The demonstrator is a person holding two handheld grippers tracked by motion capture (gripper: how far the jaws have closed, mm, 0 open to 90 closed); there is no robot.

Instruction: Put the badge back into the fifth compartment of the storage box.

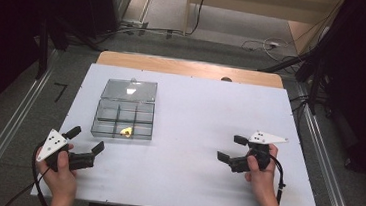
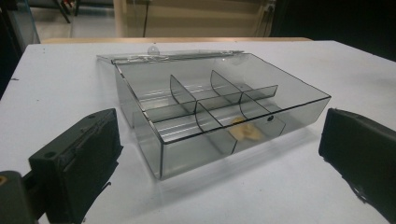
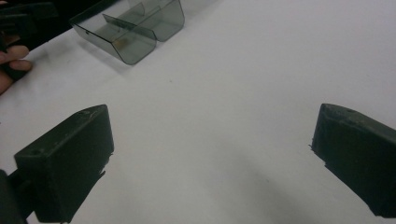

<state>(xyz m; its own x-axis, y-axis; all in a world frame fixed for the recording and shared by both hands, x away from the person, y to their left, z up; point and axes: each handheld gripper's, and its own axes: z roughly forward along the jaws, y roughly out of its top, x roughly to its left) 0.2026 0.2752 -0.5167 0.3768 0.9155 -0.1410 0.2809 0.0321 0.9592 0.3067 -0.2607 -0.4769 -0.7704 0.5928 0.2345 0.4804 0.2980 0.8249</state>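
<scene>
A clear smoky plastic organiser box (image 1: 123, 119) lies on the white table, its lid (image 1: 130, 90) folded open behind it. Dividers split it into several compartments. A small yellow piece (image 1: 127, 131) lies in the front middle compartment, showing dimly through the wall in the left gripper view (image 2: 245, 130). My left gripper (image 1: 85, 140) stands open just left of and below the box (image 2: 219, 112), nothing between its jaws. My right gripper (image 1: 231, 148) is open over bare table at the right, pointing left toward the box (image 3: 135, 28).
The white sheet (image 1: 195, 114) covers a wooden table whose far edge (image 1: 189, 67) shows behind. Metal rails, cables and dark stands flank the table on the floor. A person's left fingers (image 3: 11, 58) show at the right gripper view's left edge.
</scene>
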